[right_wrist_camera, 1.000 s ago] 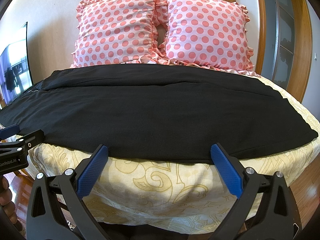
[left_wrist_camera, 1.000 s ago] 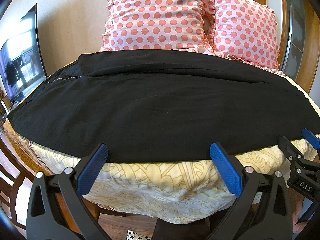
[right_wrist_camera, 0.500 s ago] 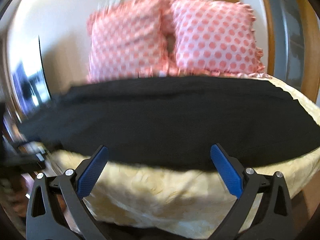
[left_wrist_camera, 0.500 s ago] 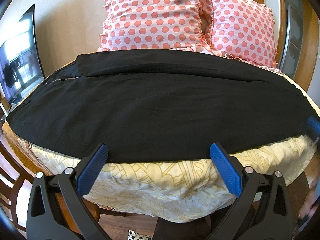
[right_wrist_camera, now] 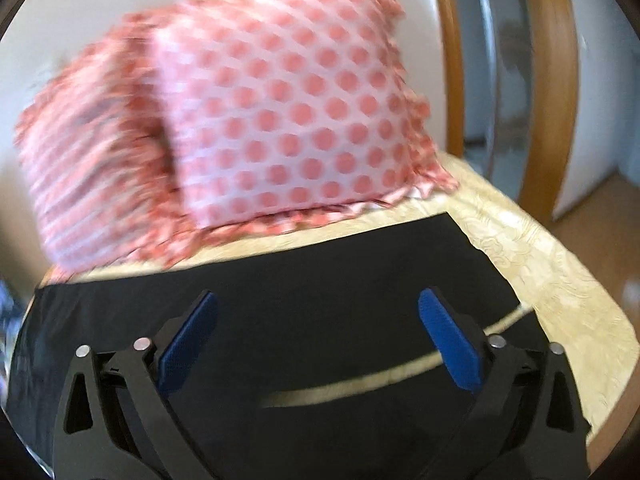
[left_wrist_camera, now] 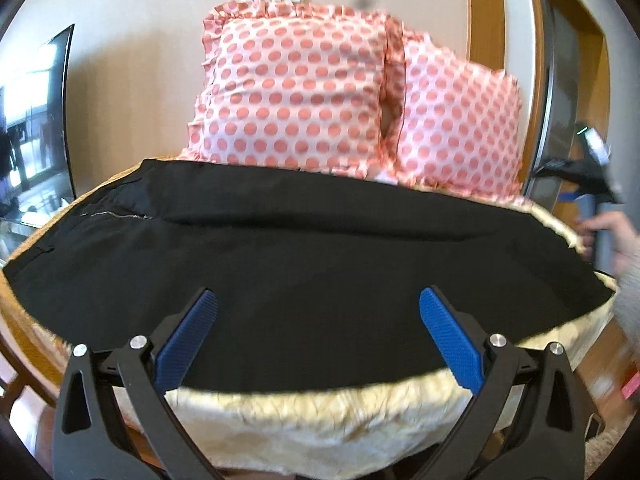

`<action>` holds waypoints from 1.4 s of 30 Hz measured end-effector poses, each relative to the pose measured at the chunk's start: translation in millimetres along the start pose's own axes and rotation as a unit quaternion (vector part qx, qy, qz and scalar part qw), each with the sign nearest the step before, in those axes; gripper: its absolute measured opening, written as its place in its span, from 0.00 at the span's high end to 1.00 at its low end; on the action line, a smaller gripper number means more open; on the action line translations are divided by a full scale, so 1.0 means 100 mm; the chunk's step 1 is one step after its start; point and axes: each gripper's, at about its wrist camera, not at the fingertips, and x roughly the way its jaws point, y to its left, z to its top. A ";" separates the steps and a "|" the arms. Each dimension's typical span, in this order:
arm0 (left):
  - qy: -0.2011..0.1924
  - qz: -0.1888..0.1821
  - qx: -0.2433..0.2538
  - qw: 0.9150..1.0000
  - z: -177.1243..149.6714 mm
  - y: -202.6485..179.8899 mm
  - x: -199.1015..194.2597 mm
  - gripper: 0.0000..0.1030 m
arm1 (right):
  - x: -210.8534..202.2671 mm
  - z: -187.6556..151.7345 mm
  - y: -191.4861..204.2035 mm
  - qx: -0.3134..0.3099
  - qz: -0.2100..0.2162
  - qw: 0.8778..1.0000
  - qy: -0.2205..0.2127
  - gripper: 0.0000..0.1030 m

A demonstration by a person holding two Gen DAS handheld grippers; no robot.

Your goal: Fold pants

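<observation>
Black pants [left_wrist_camera: 304,256] lie flat across the bed, waistband and zipper [left_wrist_camera: 116,214] at the left, leg ends at the right. My left gripper [left_wrist_camera: 318,340] is open and empty, hovering over the pants' near edge. My right gripper [right_wrist_camera: 318,340] is open and empty above the leg ends [right_wrist_camera: 320,304], where a thin gap of bedspread [right_wrist_camera: 400,372] shows between the two legs. In the left wrist view the right gripper [left_wrist_camera: 592,184] appears blurred at the far right, held by a hand.
A yellow patterned bedspread [left_wrist_camera: 320,420] covers the bed. Two pink polka-dot pillows [left_wrist_camera: 296,96] [right_wrist_camera: 288,120] stand against the wall behind the pants. A TV screen [left_wrist_camera: 32,128] is at the left; a wooden door frame [right_wrist_camera: 540,80] at the right.
Both grippers have moved forward over the pants. The right gripper swung to the right end, over the leg hems; its view is motion-blurred.
</observation>
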 end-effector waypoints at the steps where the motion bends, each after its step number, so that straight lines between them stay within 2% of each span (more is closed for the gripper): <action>1: -0.002 -0.005 -0.004 1.000 0.01 0.01 0.02 0.02 | 0.21 0.11 -0.04 0.013 -0.023 1.000 0.017 0.28; 4: -0.001 -0.017 -0.004 1.000 0.02 0.04 0.08 0.02 | 0.73 0.31 -0.16 0.050 -0.069 0.995 0.059 0.35; 8: -0.002 -0.030 0.004 1.000 0.04 0.06 0.18 0.02 | 1.20 0.48 -0.31 0.091 -0.108 0.987 0.082 0.38; 12: 0.000 -0.043 0.010 0.999 0.01 0.06 0.26 0.02 | 1.52 0.54 -0.36 0.106 -0.149 0.978 0.100 0.38; 15: 0.019 -0.045 0.010 0.999 0.00 0.06 0.38 0.02 | 1.68 0.50 -0.39 0.110 -0.171 0.972 0.120 0.38; 17: 0.027 -0.045 0.006 0.999 -0.03 0.08 0.42 0.02 | 1.66 0.45 -0.39 0.100 -0.178 0.973 0.110 0.40; 18: 0.029 -0.045 0.002 0.999 -0.04 0.10 0.43 0.02 | 1.63 0.42 -0.38 0.091 -0.183 0.973 0.106 0.46; 19: 0.032 -0.046 -0.003 0.998 -0.05 0.12 0.45 0.02 | 1.61 0.41 -0.39 0.088 -0.185 0.974 0.102 0.56; 20: 0.034 -0.047 -0.006 0.998 -0.05 0.13 0.46 0.02 | 1.56 0.38 -0.42 0.089 -0.180 0.975 0.093 0.62; 21: 0.037 -0.048 -0.012 0.998 -0.06 0.15 0.47 0.02 | 1.53 0.36 -0.46 0.095 -0.169 0.977 0.087 0.73; 23: 0.043 -0.051 -0.021 0.998 -0.07 0.18 0.48 0.02 | 1.44 0.32 -0.61 0.121 -0.134 0.980 0.080 0.88; 25: 0.048 -0.055 -0.032 0.997 -0.08 0.22 0.47 0.02 | 1.28 0.25 -0.81 0.178 -0.070 0.979 0.067 0.96; 27: 0.046 -0.056 -0.042 0.996 -0.08 0.26 0.43 0.02 | 1.01 0.18 -0.93 0.212 -0.024 0.976 0.034 0.97; 30: 0.034 -0.049 -0.049 0.997 -0.09 0.30 0.31 0.02 | 0.57 0.06 -0.98 0.212 0.024 0.977 -0.016 0.97; 31: 0.032 -0.047 -0.050 0.997 -0.09 0.30 0.29 0.02 | 0.31 -0.04 -0.99 0.214 0.050 0.975 -0.036 0.97; 34: 0.032 -0.046 -0.058 0.997 -0.11 0.31 0.23 0.02 | -0.14 -0.35 -1.04 0.228 0.100 0.967 -0.061 0.97; 36: 0.031 -0.047 -0.062 0.996 -0.12 0.30 0.19 0.02 | -0.41 -0.62 -1.11 0.235 0.121 0.962 -0.066 0.97; 38: 0.030 -0.048 -0.063 0.996 -0.13 0.28 0.16 0.02 | -0.67 -0.97 -1.18 0.243 0.122 0.960 -0.063 0.97; 40: 0.029 -0.053 -0.064 0.996 -0.12 0.24 0.15 0.02 | -0.72 -1.16 -1.30 0.251 0.123 0.959 -0.049 0.97; 42: 0.033 -0.061 -0.067 0.995 -0.11 0.20 0.16 0.02 | -0.65 -1.22 -1.37 0.259 0.128 0.957 -0.027 0.97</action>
